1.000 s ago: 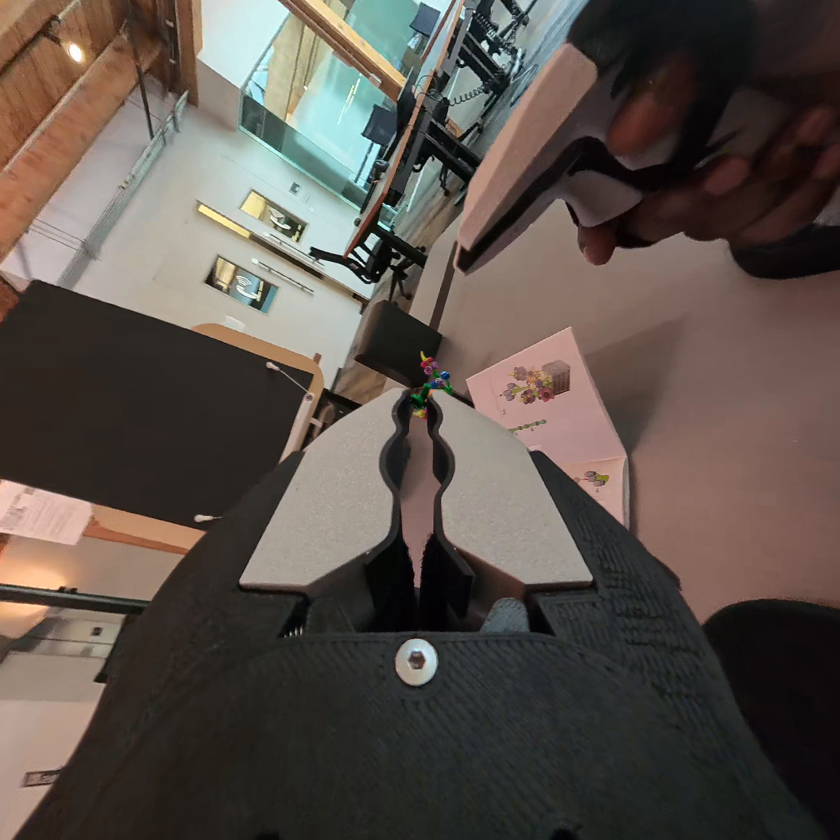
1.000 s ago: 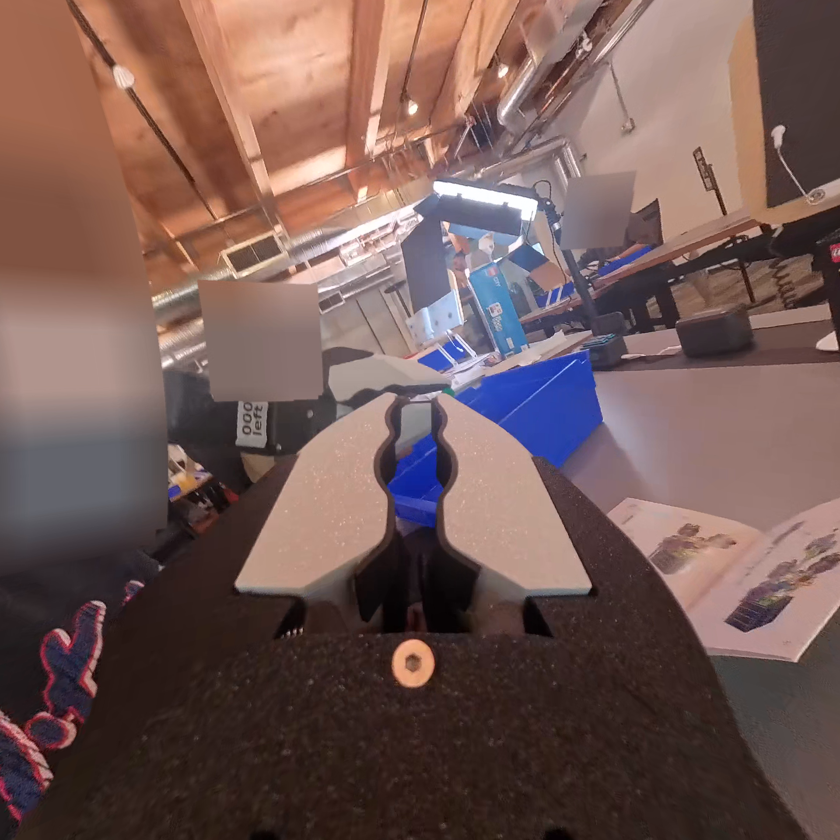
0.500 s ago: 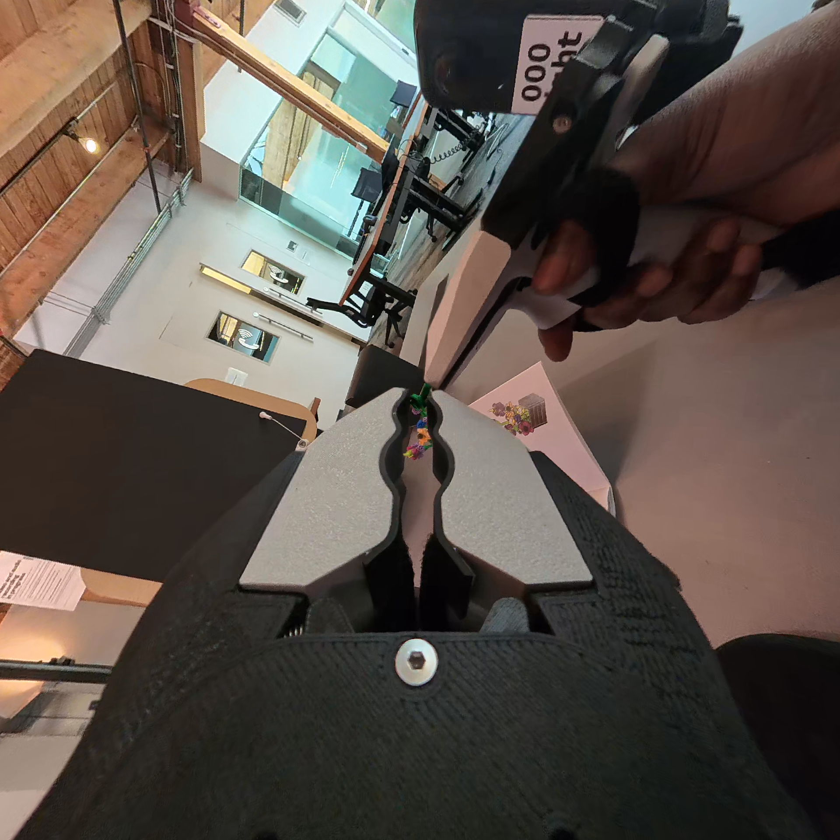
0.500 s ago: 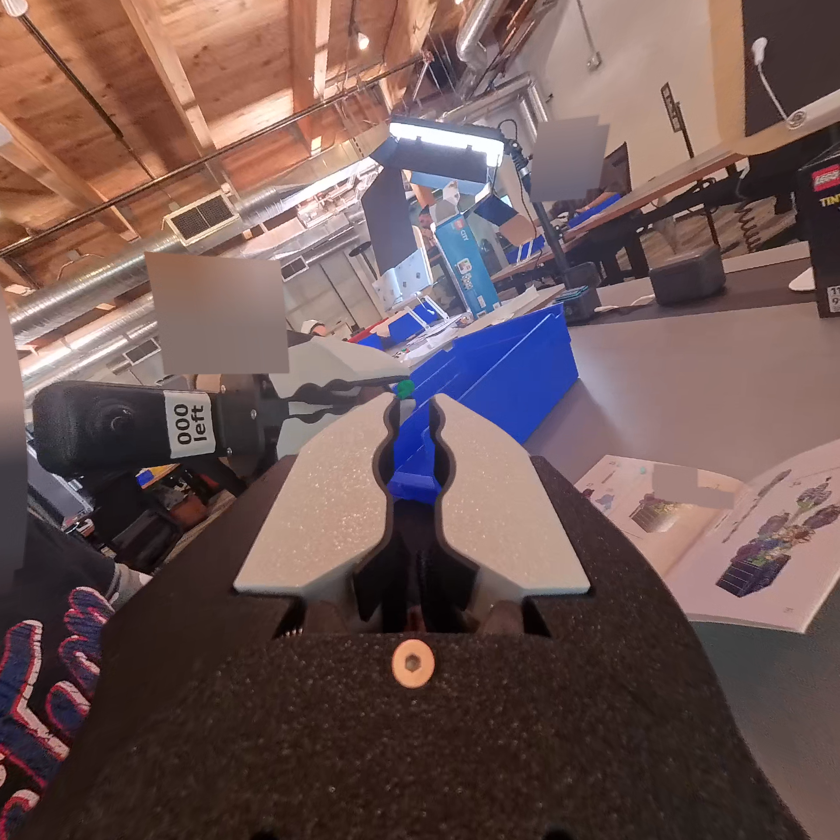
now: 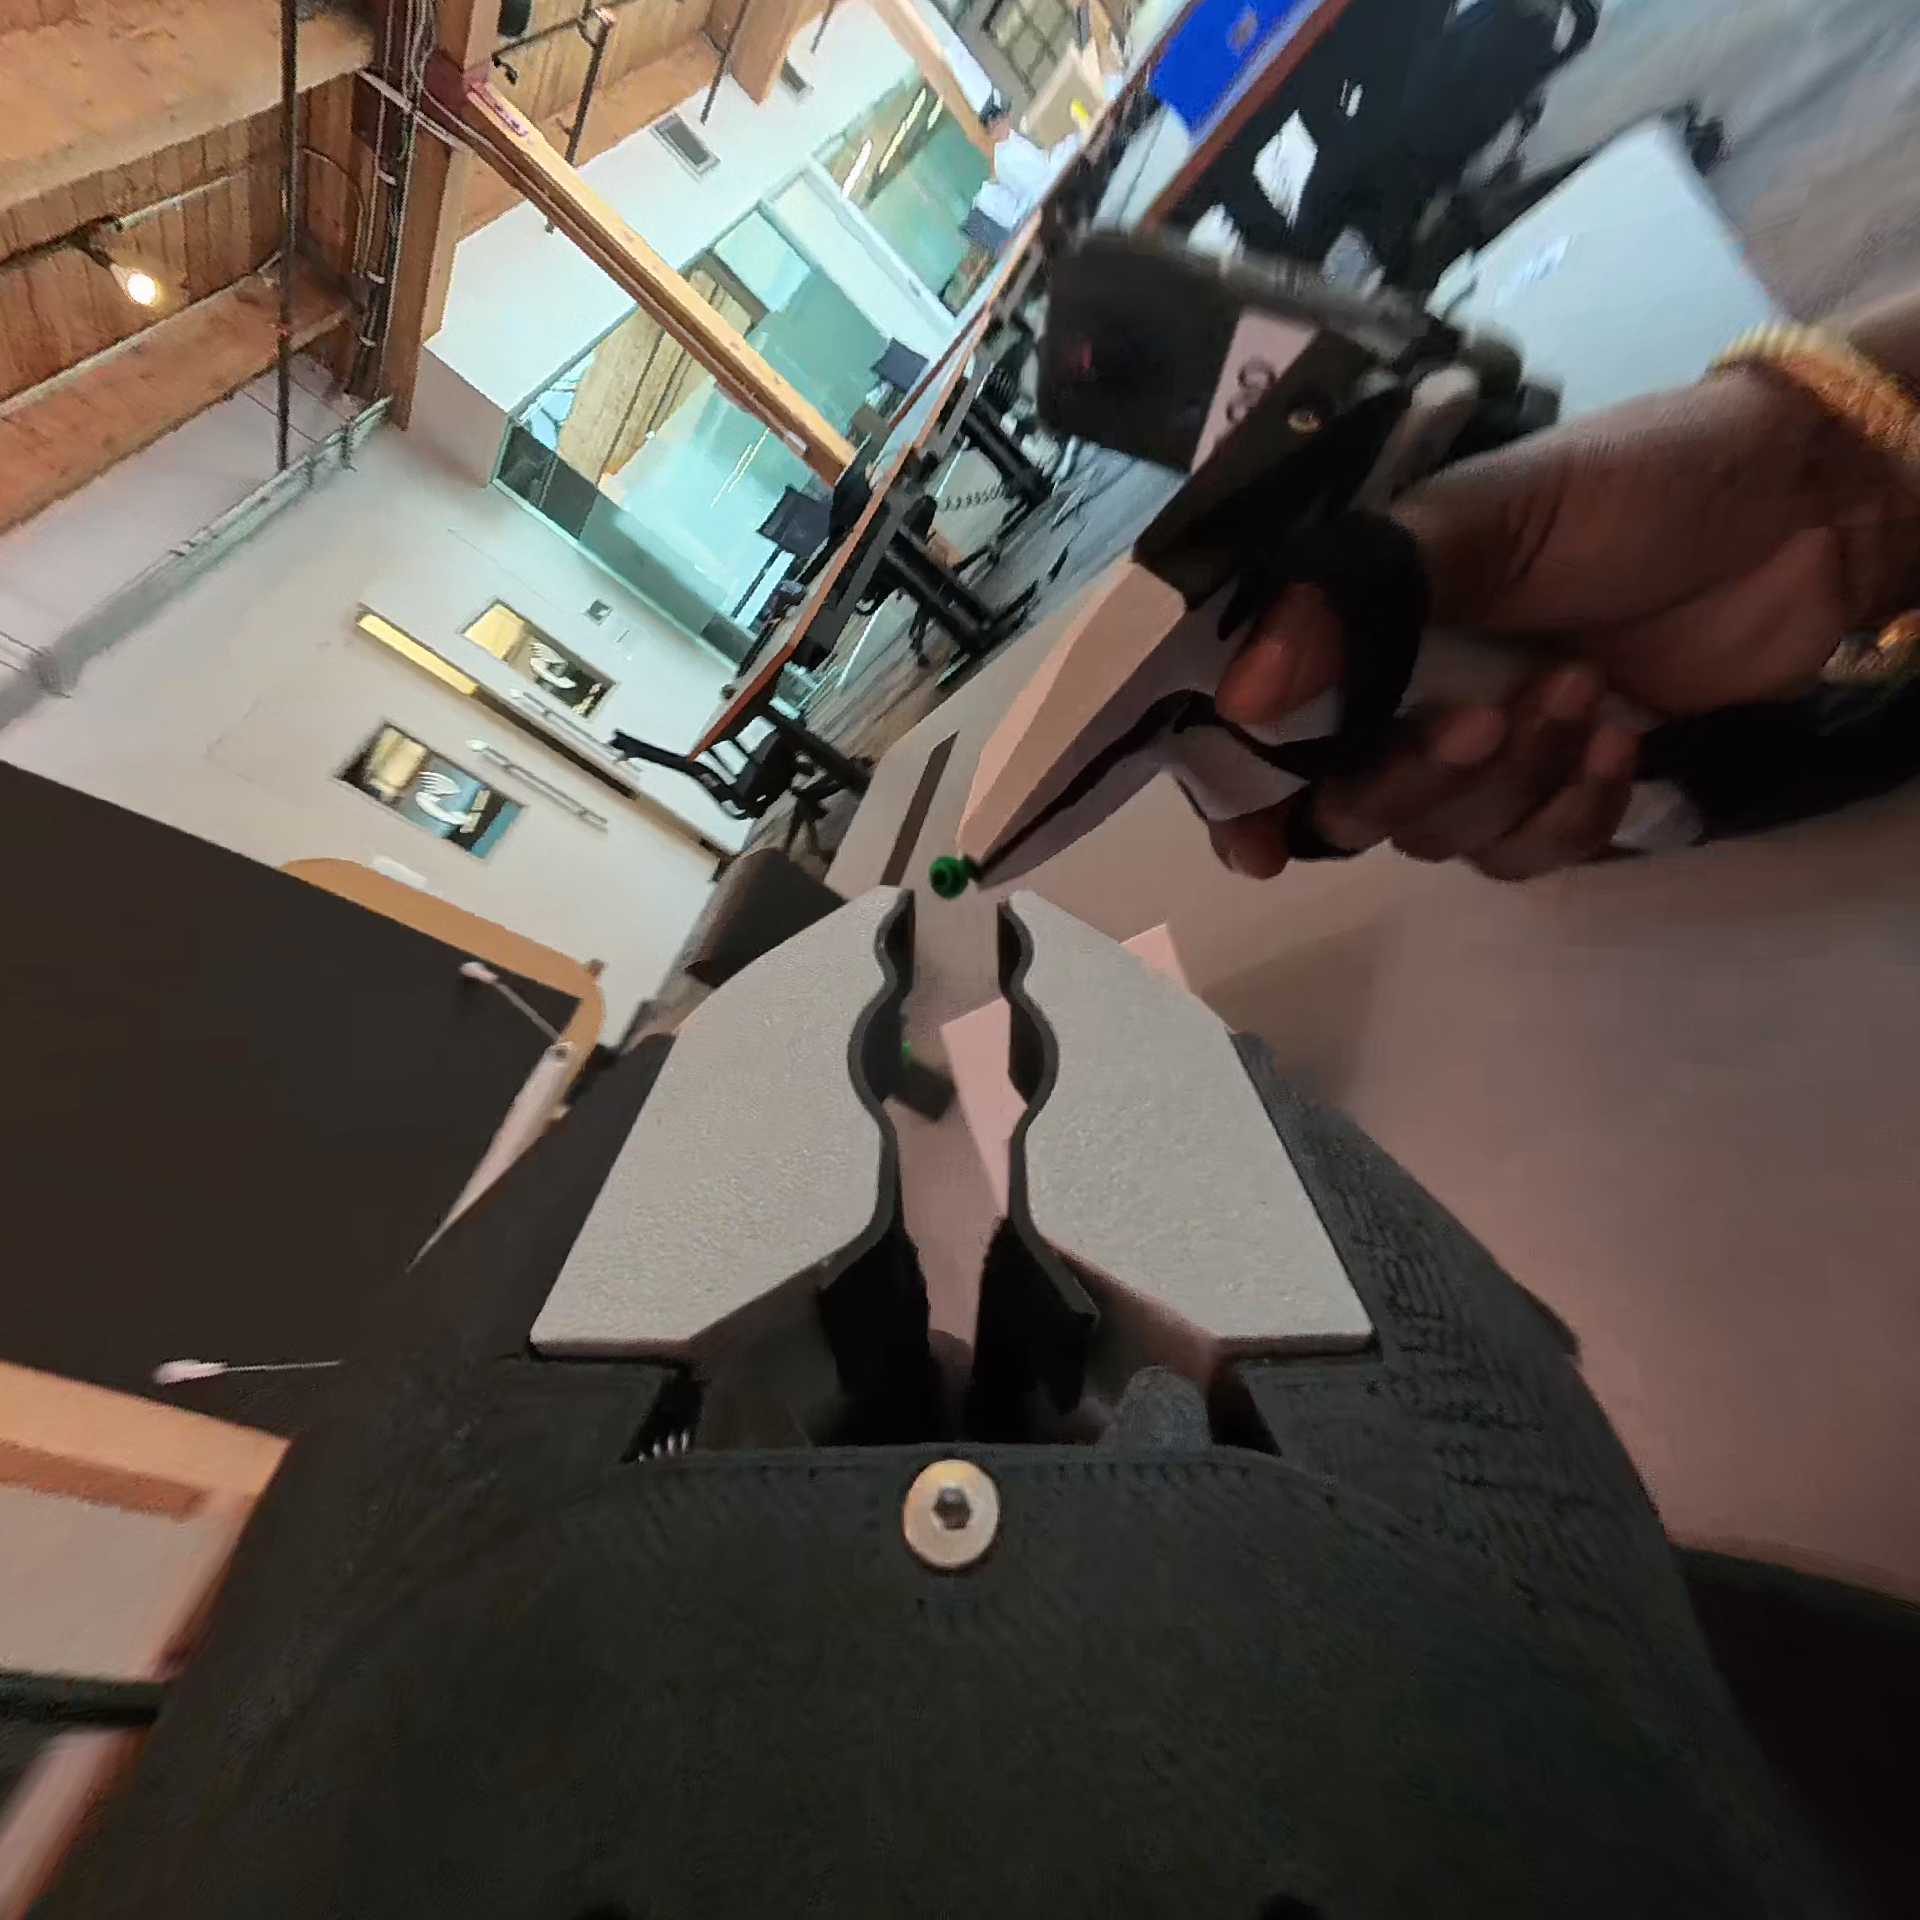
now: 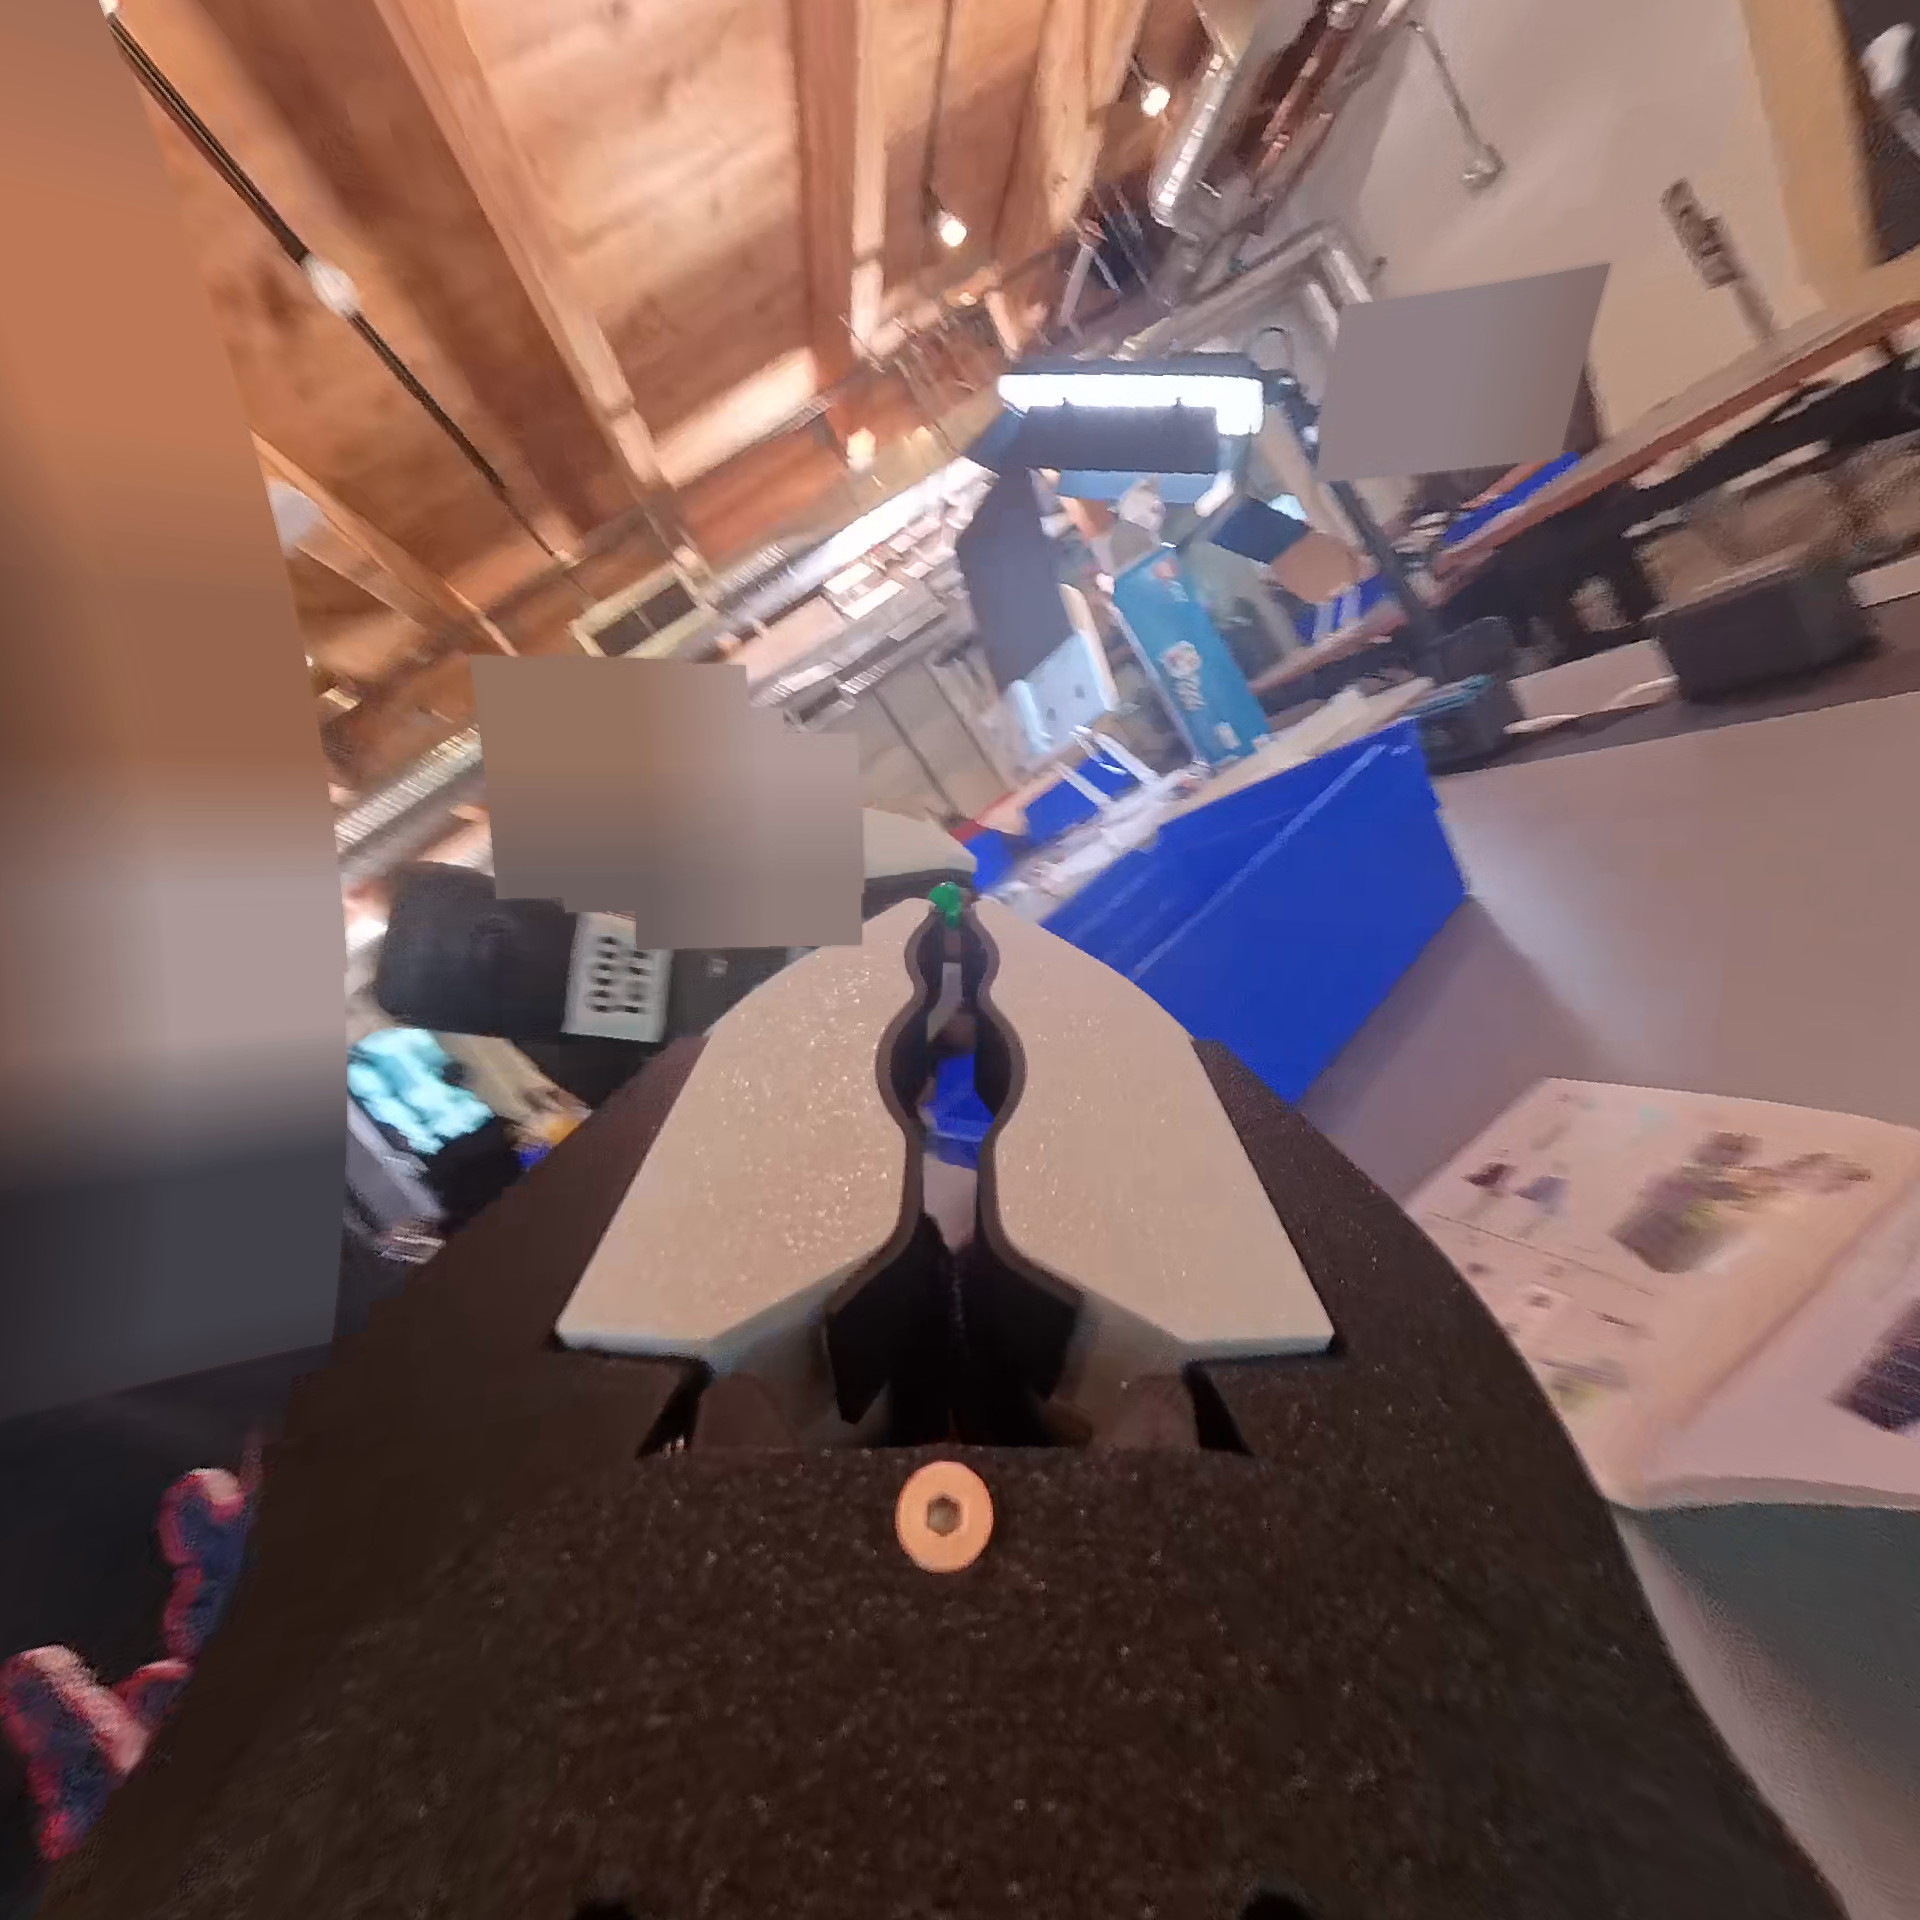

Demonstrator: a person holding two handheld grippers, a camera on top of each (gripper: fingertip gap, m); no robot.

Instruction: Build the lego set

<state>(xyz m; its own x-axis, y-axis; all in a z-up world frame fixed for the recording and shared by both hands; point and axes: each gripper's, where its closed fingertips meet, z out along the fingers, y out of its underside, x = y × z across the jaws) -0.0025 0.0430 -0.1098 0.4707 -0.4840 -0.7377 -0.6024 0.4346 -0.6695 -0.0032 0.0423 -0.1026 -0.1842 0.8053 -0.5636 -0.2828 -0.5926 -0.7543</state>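
Jaws: right gripper pinching small round green lego piece — left gripper parted.

Above me is a wooden beam ceiling with small lamps; farther I see glass walls and long desks.

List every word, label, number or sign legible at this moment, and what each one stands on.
No writing can be read; motion blur smears all of it.
White label on the left claw: blurred.
Pale label on the right claw: blurred.
Blue box: print blurred.
Instruction booklet: only pictures show, text too small.
Wall sign: blurred.
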